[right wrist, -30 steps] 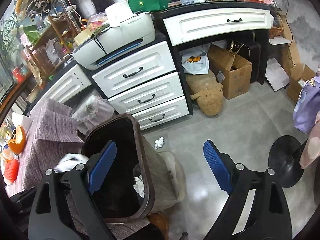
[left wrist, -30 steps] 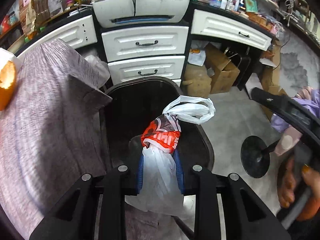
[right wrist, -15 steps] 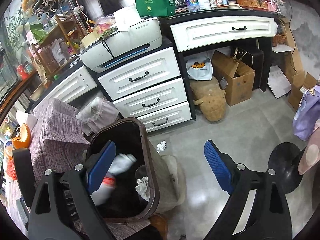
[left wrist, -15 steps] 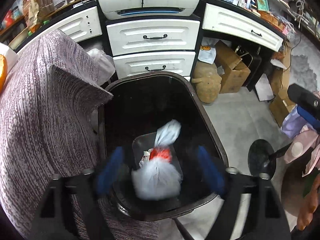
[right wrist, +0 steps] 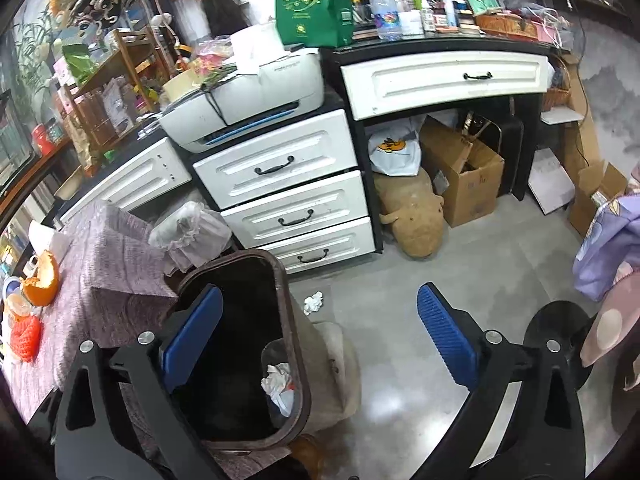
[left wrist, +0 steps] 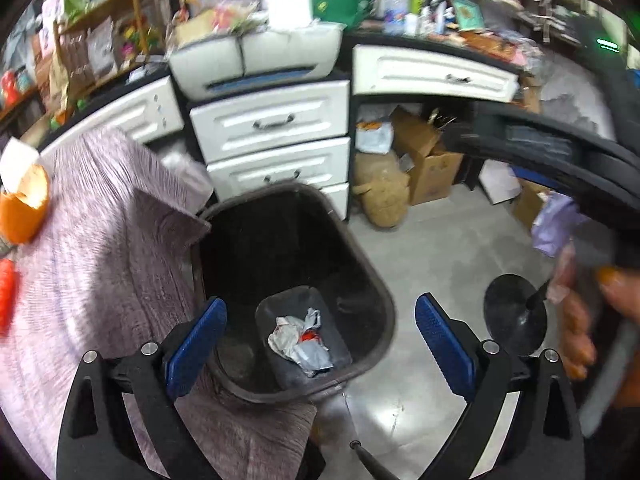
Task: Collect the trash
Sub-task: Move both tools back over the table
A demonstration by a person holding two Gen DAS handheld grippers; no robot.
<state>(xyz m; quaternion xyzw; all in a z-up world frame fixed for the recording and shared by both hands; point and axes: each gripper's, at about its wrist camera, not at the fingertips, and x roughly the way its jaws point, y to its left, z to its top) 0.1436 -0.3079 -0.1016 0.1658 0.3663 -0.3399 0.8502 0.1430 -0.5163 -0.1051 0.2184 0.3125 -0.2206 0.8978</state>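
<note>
A dark brown trash bin [left wrist: 372, 276] stands on the floor beside the cloth-covered table. A white plastic trash bag with a red patch [left wrist: 302, 340] lies at the bin's bottom; it also shows in the right wrist view [right wrist: 280, 386]. My left gripper [left wrist: 316, 340] is open and empty, high above the bin's mouth. My right gripper [right wrist: 318, 336] is open and empty, over the bin's right rim [right wrist: 298, 360] and the floor. A crumpled white tissue [right wrist: 313, 302] lies on the floor behind the bin.
The table with the purple cloth [left wrist: 88, 264] holds orange peel [left wrist: 24, 208] and a red net [right wrist: 26, 338]. White drawers [right wrist: 292, 184] and a printer [right wrist: 244, 100] stand behind. Cardboard boxes [right wrist: 464, 172] and a plush toy [right wrist: 416, 216] lie under the desk. A black stool base [left wrist: 514, 314] is right.
My left gripper opened and let go of the trash bag, which dropped to the bottom of the bin. The left gripper then rose. The right gripper stayed open.
</note>
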